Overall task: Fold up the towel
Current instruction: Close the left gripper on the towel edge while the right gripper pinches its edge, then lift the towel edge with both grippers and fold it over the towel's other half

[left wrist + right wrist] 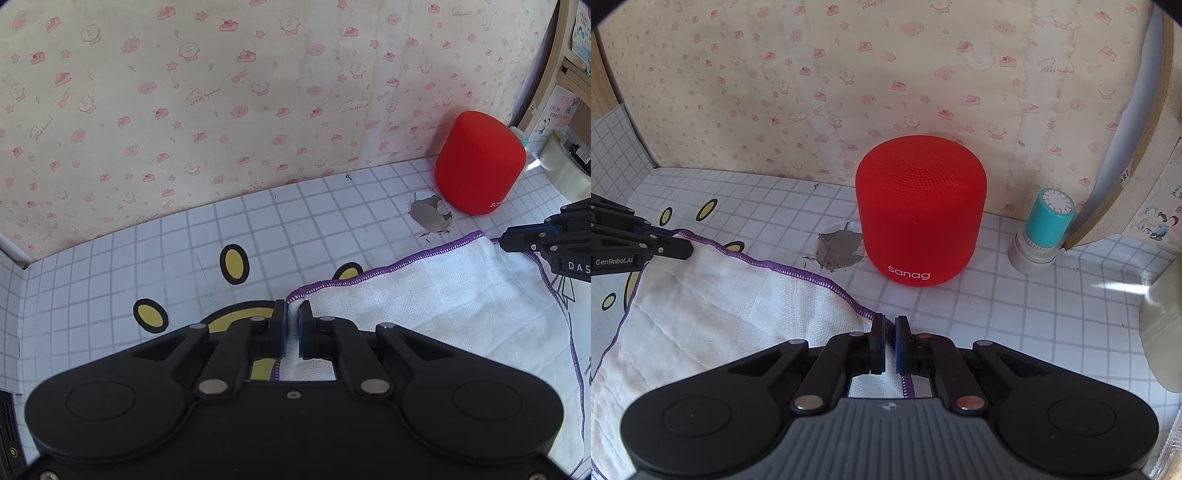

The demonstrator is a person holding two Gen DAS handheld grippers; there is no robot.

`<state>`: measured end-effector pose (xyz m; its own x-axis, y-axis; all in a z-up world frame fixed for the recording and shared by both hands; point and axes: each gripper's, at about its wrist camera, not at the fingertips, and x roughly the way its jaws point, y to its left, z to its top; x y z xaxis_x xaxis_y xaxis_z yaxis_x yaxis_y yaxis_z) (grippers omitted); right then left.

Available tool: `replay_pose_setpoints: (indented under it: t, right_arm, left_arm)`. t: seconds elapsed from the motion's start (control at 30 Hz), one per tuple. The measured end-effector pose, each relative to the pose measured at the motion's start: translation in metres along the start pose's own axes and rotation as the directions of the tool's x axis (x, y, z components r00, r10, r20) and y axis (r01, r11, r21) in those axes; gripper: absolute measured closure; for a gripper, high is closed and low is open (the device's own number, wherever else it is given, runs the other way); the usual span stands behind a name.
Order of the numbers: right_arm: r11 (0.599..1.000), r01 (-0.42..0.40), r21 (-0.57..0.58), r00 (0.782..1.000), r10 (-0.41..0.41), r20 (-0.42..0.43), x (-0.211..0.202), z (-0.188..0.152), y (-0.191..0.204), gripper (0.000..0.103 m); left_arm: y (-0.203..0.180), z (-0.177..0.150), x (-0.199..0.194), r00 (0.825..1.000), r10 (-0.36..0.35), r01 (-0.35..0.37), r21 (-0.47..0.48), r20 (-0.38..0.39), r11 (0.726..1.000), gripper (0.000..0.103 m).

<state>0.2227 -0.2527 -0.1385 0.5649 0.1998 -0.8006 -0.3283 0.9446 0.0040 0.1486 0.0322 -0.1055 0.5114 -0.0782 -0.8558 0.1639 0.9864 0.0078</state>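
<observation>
A white towel [443,295] with a purple stitched hem lies on the checked table cover. My left gripper [291,310] is shut on the towel's far left corner. In the right wrist view the same towel [720,306] spreads to the left, and my right gripper [888,325] is shut on its far right corner, the purple hem running between the pads. Each gripper shows in the other's view: the right gripper [506,240] at the right edge, the left gripper [683,248] at the left edge.
A red cylindrical speaker [919,210] stands close ahead by the patterned wall [221,92]. A torn patch in the table cover [838,249] lies beside it. A teal-topped stamp [1043,232] and a pale container [1163,325] stand to the right. Yellow and black cartoon prints [234,264] mark the cover.
</observation>
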Motion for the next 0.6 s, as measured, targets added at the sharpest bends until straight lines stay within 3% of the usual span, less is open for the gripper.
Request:
replay_pose_setpoints:
  t: [0.6]
  right_arm:
    - [1.000, 0.008, 0.010, 0.997, -0.009, 0.071, -0.023, 0.001, -0.003, 0.101]
  left_arm:
    - [0.006, 0.003, -0.018, 1.000, 0.010, -0.009, -0.041, 0.027, 0.999, 0.097]
